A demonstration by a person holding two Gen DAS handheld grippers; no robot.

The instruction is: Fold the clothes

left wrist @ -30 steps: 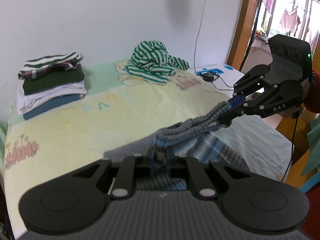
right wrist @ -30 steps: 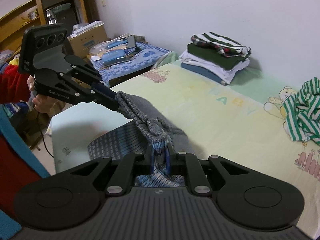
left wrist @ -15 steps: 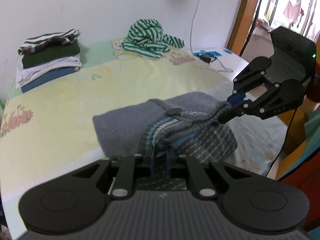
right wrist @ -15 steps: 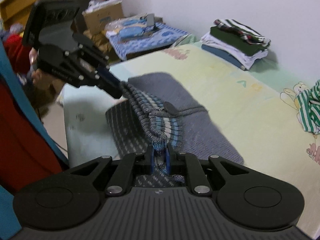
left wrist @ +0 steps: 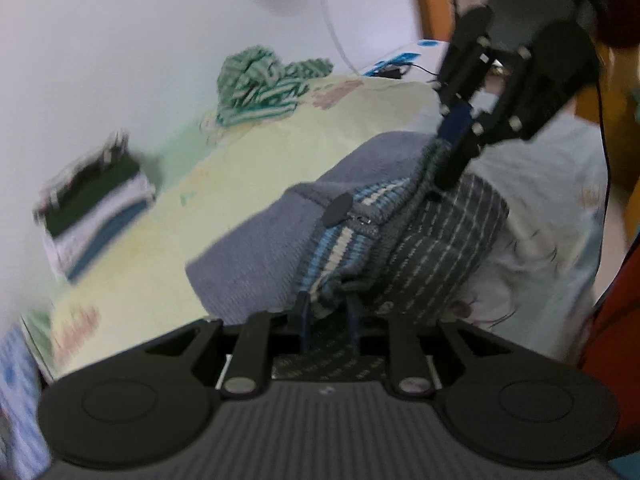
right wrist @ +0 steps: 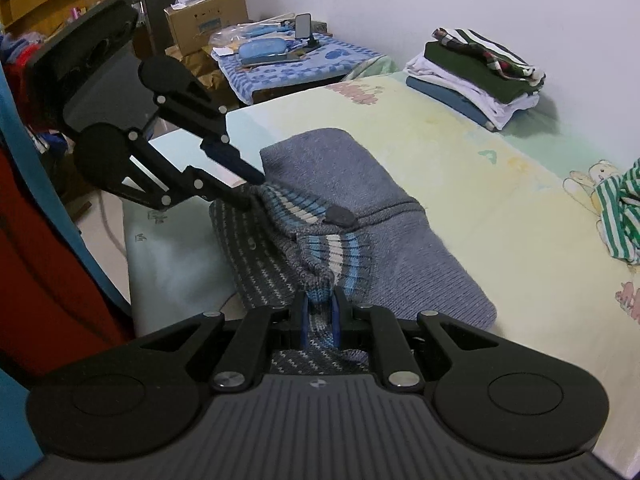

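Note:
A grey-blue knitted sweater (right wrist: 352, 168) with blue and white stripes lies folded on the bed, its striped edge doubled over the body. My right gripper (right wrist: 319, 314) is shut on that striped edge at the near side; the left wrist view shows it (left wrist: 448, 168) pressing down on the far end. My left gripper (left wrist: 328, 320) has its jaws opening, with the sweater (left wrist: 256, 264) edge lying loose between the fingers, which stand apart from the cloth. In the right wrist view the left gripper (right wrist: 252, 190) shows its two tips spread at the sweater's left end.
A stack of folded clothes (right wrist: 476, 68) sits at the back of the bed by the wall. A crumpled green-striped garment (right wrist: 620, 208) lies at the right. The yellow sheet (right wrist: 500, 200) lies between. A cluttered side table (right wrist: 288, 60) and a cardboard box (right wrist: 204, 20) stand beyond the bed's left edge.
Both grippers have come down and laid the lifted sweater edge onto the folded body. The left gripper has rolled and its jaws have parted from the cloth. The right stays closed.

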